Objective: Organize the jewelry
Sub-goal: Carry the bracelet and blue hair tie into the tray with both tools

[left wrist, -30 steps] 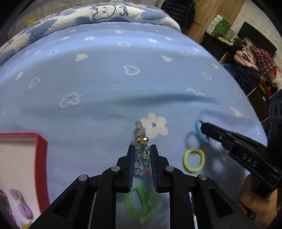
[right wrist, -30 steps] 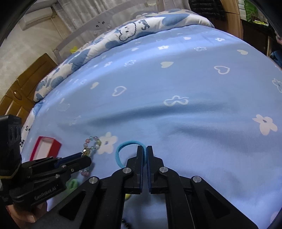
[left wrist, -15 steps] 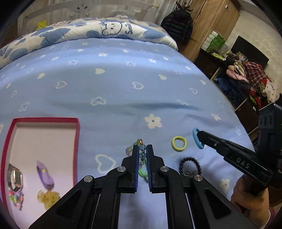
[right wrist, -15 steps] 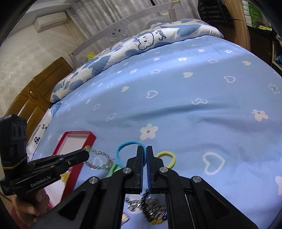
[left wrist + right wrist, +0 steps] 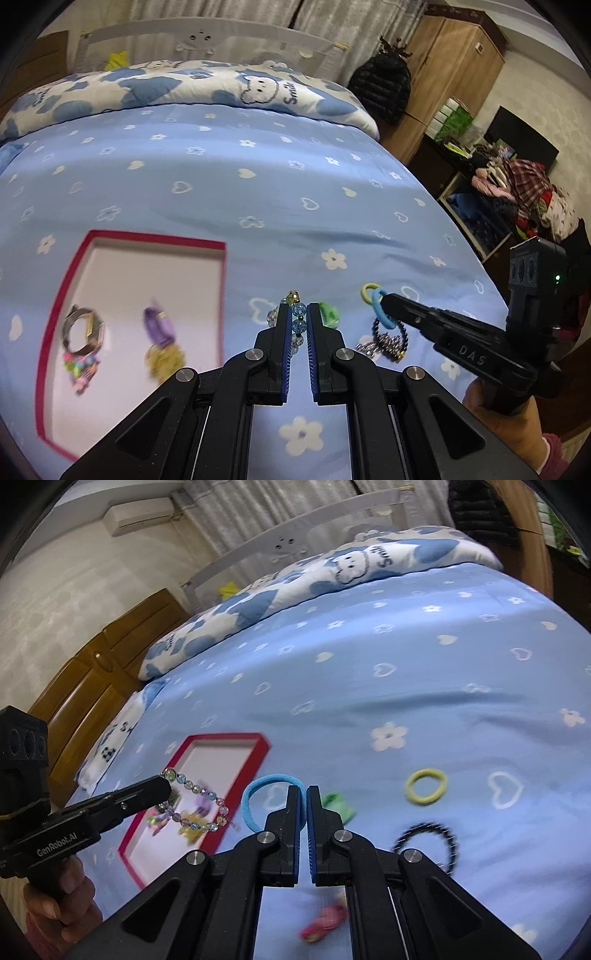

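Looking along the left claw (image 5: 298, 314) from its own camera, the jaws are clenched on a beaded bracelet (image 5: 297, 325) of clear, blue and gold beads, lifted above the blue bed sheet (image 5: 229, 192). To the left lies a red-rimmed tray (image 5: 223, 295) holding a watch (image 5: 82, 328), a purple hair clip (image 5: 158, 325) and a blurred yellow piece below it. Just right of the claw a green hair tie (image 5: 328, 314) lies on the sheet. Farther right, the right claw (image 5: 384, 298) reaches in, gripping a blue hair tie (image 5: 380, 312); a yellow hair tie (image 5: 368, 291) shows behind it and a black beaded bracelet (image 5: 391, 338) lies beneath.

From the right wrist camera, the right claw (image 5: 303, 794) is clenched on the blue hair tie (image 5: 258, 790), whose loop sticks out to the left, clear of the bed. The left claw (image 5: 164, 782) comes in from the left with the beaded bracelet (image 5: 199, 805) dangling over the red-rimmed tray (image 5: 258, 757). A hand (image 5: 62, 897) grips its handle. On the sheet (image 5: 406, 664) lie the yellow hair tie (image 5: 426, 786), the black beaded bracelet (image 5: 432, 836), the green hair tie (image 5: 340, 805) and a blurred pink item (image 5: 325, 925) near the bottom edge.
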The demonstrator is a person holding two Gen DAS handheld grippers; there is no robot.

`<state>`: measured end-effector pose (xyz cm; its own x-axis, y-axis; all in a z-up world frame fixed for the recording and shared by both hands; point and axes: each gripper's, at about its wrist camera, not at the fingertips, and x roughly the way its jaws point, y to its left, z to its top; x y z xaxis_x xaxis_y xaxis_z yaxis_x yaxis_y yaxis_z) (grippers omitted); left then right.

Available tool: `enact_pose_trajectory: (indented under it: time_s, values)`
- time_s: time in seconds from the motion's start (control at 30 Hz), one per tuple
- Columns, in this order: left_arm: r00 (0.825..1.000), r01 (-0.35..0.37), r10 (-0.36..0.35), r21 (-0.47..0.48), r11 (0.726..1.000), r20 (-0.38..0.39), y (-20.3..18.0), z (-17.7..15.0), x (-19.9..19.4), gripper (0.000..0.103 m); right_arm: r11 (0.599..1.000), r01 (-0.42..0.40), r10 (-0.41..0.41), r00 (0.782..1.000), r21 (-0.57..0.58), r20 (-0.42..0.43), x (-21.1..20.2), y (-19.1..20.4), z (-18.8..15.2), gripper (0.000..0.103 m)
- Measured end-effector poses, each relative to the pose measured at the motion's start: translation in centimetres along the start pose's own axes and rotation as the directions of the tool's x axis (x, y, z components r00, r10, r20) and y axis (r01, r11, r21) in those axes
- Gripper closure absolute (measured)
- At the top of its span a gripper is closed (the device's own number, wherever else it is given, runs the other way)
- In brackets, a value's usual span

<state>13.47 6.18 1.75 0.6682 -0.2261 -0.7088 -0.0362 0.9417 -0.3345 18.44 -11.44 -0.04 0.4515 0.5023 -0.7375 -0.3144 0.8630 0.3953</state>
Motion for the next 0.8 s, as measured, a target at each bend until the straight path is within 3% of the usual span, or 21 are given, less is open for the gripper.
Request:
enact_pose_trajectory:
  time_s: [0.37,0.8]
  values:
    - [0.996,-0.076,0.08,-0.11,0.991,0.039,5.0,-3.6,-6.9,0.097,0.992,-0.105,0.1,0.992,-0.065,-0.072,2.4,6.0,-2.5,0.1]
    - [0.993,-0.108,0.115,-0.188,0.976,0.027,8.1,-5.6,-9.4,0.097,0.974,-0.163,0.139,0.978,-0.156,-0.156,5.2,11.4,-4.5,0.1]
